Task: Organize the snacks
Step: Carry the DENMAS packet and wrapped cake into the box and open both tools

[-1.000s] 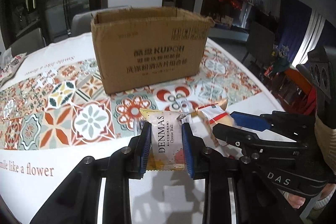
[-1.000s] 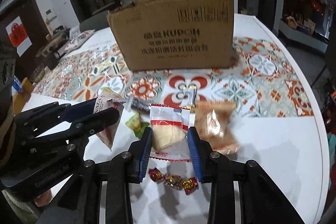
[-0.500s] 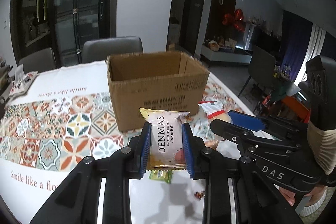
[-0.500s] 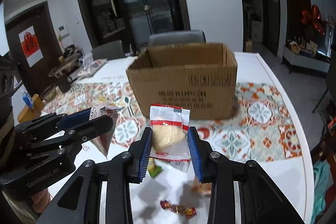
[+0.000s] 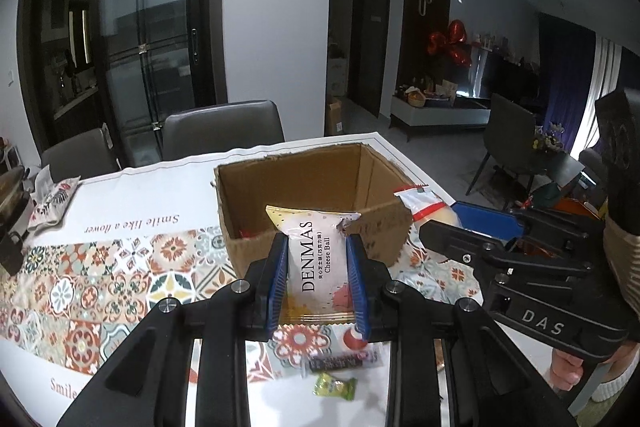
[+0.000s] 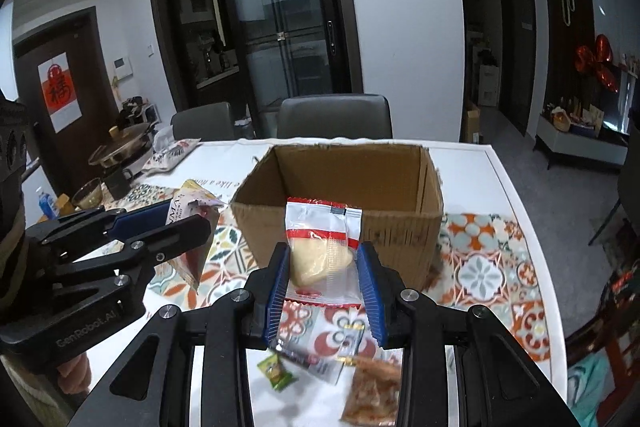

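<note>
My left gripper (image 5: 317, 251) is shut on a white DENMAS Cheese Ball packet (image 5: 316, 255), held up in front of the open cardboard box (image 5: 248, 255). My right gripper (image 6: 323, 255) is shut on a clear red-and-white packet with a pale pastry (image 6: 320, 247), also raised before the box (image 6: 400, 239). Each gripper shows in the other's view: the right one (image 5: 444, 227) with its pastry packet (image 5: 424, 205), the left one (image 6: 192, 219) with the DENMAS packet (image 6: 192, 207). Something red (image 5: 246, 233) lies in the box; the rest of its floor is hidden.
On the patterned tablecloth (image 5: 80, 291) below lie a green candy (image 5: 334, 386), a dark bar wrapper (image 5: 340, 363) and an orange snack bag (image 6: 372, 387). Grey chairs (image 6: 334, 117) stand behind the table. A pan and a bowl (image 6: 90, 197) sit far left.
Both grippers have risen with their packets, from near the tabletop to about the height of the box rim, so the box's open top and inside now show.
</note>
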Demonstrator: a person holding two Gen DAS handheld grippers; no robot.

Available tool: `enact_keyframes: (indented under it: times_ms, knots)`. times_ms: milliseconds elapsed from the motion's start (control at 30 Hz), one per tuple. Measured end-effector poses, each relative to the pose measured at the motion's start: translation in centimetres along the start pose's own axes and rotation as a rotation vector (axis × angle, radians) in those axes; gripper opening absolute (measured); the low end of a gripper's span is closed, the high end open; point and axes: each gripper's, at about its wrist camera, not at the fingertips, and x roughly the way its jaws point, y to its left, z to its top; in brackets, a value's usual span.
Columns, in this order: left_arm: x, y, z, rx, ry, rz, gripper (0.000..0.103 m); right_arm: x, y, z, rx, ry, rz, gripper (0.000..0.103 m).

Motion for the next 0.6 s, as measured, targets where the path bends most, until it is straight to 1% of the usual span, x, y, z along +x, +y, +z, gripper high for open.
enact_keyframes:
  times_ms: [133, 300, 400, 467, 600]
  knots:
    - [1.7, 0.8, 1.7, 0.001, 0.024, 0.006, 0.029, 1.1, -0.4, 2.0, -0.002, 0.016, -0.004, 0.036]
    - [3.8, 1.7, 3.4, 0.010, 0.071, -0.008, 0.029, 3.1, -1.3, 3.9, 0.006, 0.074, -0.010, 0.036]
    - [5.1, 2.4, 4.5, -0.014, 0.092, -0.021, 0.029, 4.6, -2.0, 5.1, 0.021, 0.113, -0.014, 0.036]
    - [5.9, 2.6, 5.0, -0.024, 0.095, -0.013, 0.029, 5.3, -2.3, 5.7, 0.026, 0.130, -0.017, 0.036]
    - [7.8, 3.4, 6.0, -0.051, 0.110, -0.007, 0.029, 6.7, -2.4, 6.9, 0.019, 0.138, -0.033, 0.036]
